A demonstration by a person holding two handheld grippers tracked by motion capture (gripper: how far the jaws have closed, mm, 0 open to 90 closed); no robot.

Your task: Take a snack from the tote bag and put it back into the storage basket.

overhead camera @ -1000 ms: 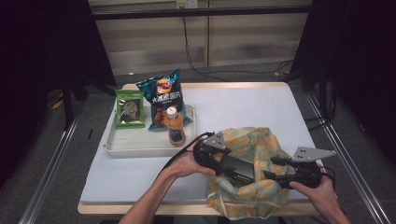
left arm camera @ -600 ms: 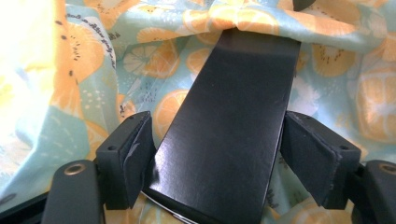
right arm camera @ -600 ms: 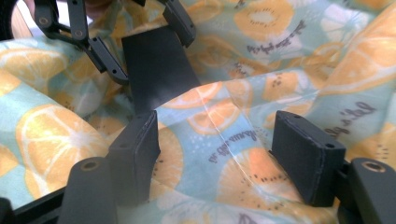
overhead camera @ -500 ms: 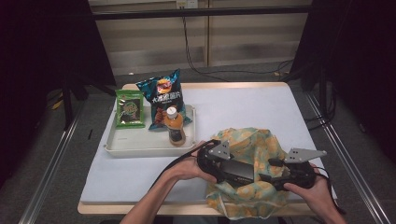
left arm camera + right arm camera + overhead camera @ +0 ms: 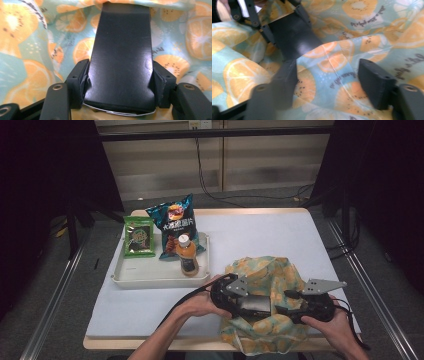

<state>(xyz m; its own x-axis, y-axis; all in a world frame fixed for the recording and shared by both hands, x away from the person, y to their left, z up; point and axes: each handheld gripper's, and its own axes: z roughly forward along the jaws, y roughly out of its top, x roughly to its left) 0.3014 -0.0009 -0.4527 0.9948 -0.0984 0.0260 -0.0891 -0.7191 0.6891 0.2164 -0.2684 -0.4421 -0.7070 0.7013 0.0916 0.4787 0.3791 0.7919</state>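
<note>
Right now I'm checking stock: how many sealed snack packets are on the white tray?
2. A small green packet lies at the white plastic tray's far left; a tall dark blue crisp bag leans beside it, behind the orange-drink bottle. Others could be hidden behind them.

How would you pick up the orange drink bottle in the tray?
I would grip the orange drink bottle around its body, just below the white cap, coming from the near right side. It stands upright at the front of the white tray, and the chip bag leans close behind it, so the front and right look freest for the fingers.
</note>
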